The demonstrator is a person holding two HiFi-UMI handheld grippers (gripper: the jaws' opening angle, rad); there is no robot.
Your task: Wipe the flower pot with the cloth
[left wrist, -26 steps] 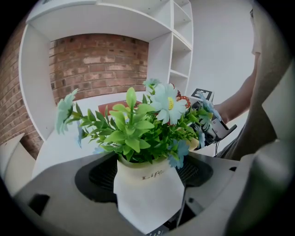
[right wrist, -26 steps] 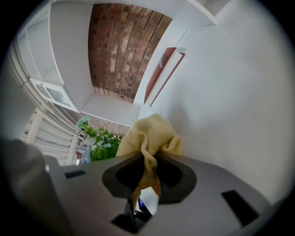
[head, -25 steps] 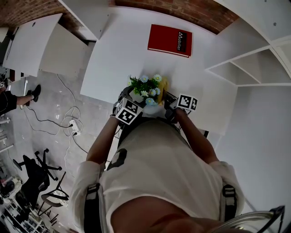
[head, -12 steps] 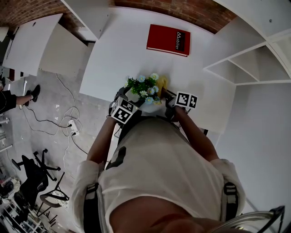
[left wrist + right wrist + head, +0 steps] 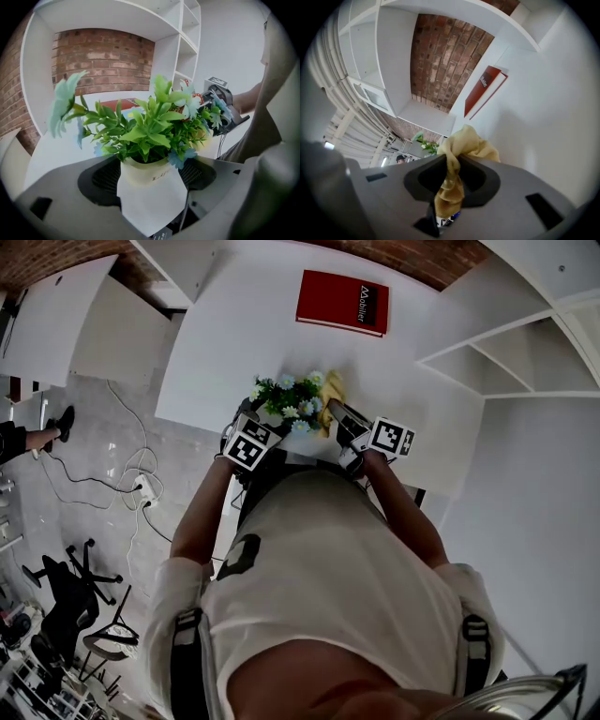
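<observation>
Two grippers, both loaded.

1. Left gripper [image 5: 261, 431]: jaws closed against the sides of the flower pot [image 5: 150, 199], a white pot held between the pads with its rim toward the camera. Green leaves [image 5: 150, 131] and pale blue flowers spill wide over the rim.
2. Right gripper [image 5: 451, 180]: jaws nearly together, pinching a bunched strip of the yellow cloth [image 5: 468, 143]. The loose bulk stands up beyond the jaw tips. In the head view the cloth sits just beside the foliage, at the pot's right; whether it touches the pot wall cannot be told.
3. Surroundings: white table [image 5: 244, 343], with the pot near its front edge. A red book [image 5: 343, 302] lies well apart at the back, and white shelves [image 5: 487, 362] stand to the right.

Hazards, as judged:
- The cloth is held by a thin fold only, so rubbing drag may pull it free.
- The overhanging leaves may snag the cloth, or keep it off the pot wall.
- A sideways push could twist the pot in its two-point hold, with the table edge close by.
</observation>
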